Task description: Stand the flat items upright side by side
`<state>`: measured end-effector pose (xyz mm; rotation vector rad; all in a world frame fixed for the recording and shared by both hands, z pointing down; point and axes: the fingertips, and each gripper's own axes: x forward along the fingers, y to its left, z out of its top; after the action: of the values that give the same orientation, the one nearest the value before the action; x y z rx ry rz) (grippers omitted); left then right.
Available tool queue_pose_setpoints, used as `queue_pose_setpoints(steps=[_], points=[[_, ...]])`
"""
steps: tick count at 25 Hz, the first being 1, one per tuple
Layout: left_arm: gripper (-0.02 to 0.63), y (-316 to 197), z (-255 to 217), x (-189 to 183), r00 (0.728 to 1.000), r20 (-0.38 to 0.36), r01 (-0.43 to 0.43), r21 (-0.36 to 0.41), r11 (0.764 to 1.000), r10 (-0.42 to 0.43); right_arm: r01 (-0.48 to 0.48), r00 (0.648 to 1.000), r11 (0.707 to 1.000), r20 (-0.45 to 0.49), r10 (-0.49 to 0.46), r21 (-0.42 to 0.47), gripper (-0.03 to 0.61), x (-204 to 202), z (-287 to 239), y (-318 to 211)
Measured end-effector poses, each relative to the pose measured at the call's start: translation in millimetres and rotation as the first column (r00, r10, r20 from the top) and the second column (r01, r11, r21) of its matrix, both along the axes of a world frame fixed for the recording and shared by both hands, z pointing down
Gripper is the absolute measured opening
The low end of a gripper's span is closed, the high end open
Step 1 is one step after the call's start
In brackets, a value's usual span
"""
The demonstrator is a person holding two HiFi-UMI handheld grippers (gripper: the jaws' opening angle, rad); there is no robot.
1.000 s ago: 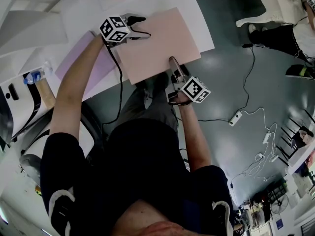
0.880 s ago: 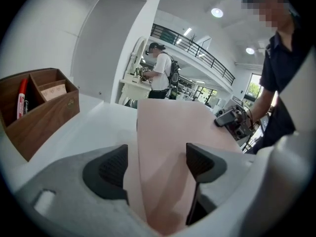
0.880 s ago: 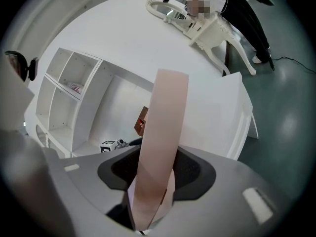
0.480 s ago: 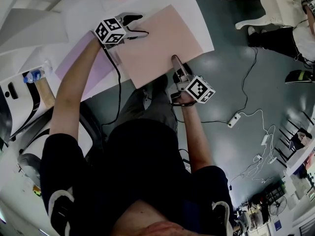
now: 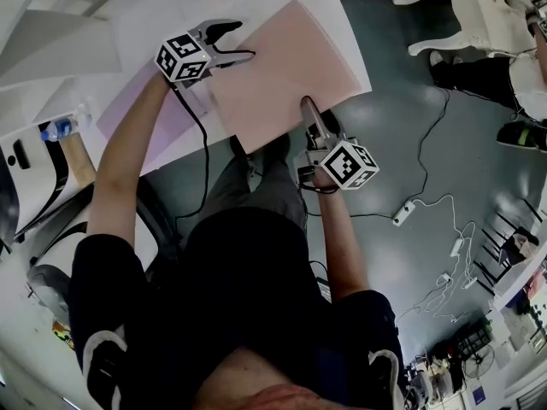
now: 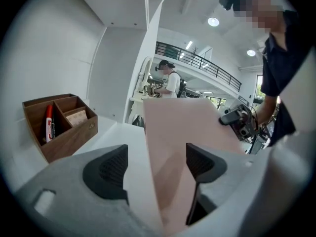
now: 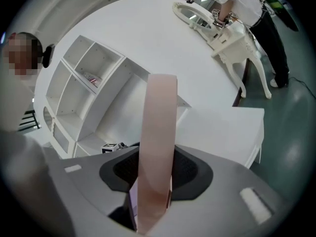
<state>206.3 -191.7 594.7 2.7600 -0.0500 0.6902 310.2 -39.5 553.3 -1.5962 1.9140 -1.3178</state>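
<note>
Both grippers rose, tipping the pink board (image 5: 286,71) off the table (image 5: 342,11), right gripper (image 5: 306,106) just closing and clamped on its edge, left gripper (image 5: 232,43) unclenched around it; nothing upright yet, lilac sheet (image 5: 171,131) lay flat.

Steep overhead, two close-ups, sharing pink board (image 5: 286,71)

Black short-sleeved top (image 5: 248,297), grey trousers (image 5: 273,196). Left gripper (image 5: 238,43): pale grey body, dark ribbed pads (image 6: 106,169), white cube (image 5: 182,58) with black square markers, thin black cable (image 5: 203,152) running along the arm. Right gripper (image 5: 308,108): same grey body, same marker cube (image 5: 349,165), black cable loop (image 5: 312,186) underneath.
</note>
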Motion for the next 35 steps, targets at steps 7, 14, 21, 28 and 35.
queue_pose_setpoints(steps=[7,14,21,28,35], points=[[0.382,-10,-26,-10,0.994,-0.075,0.085,0.03,0.996,-0.083,0.033,0.992,0.998,-0.12,-0.026,0.056,0.158,0,-25,-8],[0.376,-11,-39,-21,0.981,-0.117,0.162,0.074,0.984,-0.152,0.075,0.975,0.993,-0.216,-0.055,0.087,0.156,-7,-42,-14],[0.346,0,-80,-31,0.962,-0.162,0.24,0.117,0.964,-0.22,0.118,0.953,0.986,-0.293,-0.079,0.119,0.156,-10,-79,-17],[0.325,4,-103,-50,0.938,-0.197,0.319,0.167,0.933,-0.285,0.173,0.911,0.973,-0.4,-0.098,0.156,0.156,-19,-105,-23],[0.238,19,-125,-71,0.91,-0.24,0.386,0.199,0.901,-0.337,0.23,0.852,0.956,-0.512,-0.109,0.18,0.156,-26,-125,-31]])
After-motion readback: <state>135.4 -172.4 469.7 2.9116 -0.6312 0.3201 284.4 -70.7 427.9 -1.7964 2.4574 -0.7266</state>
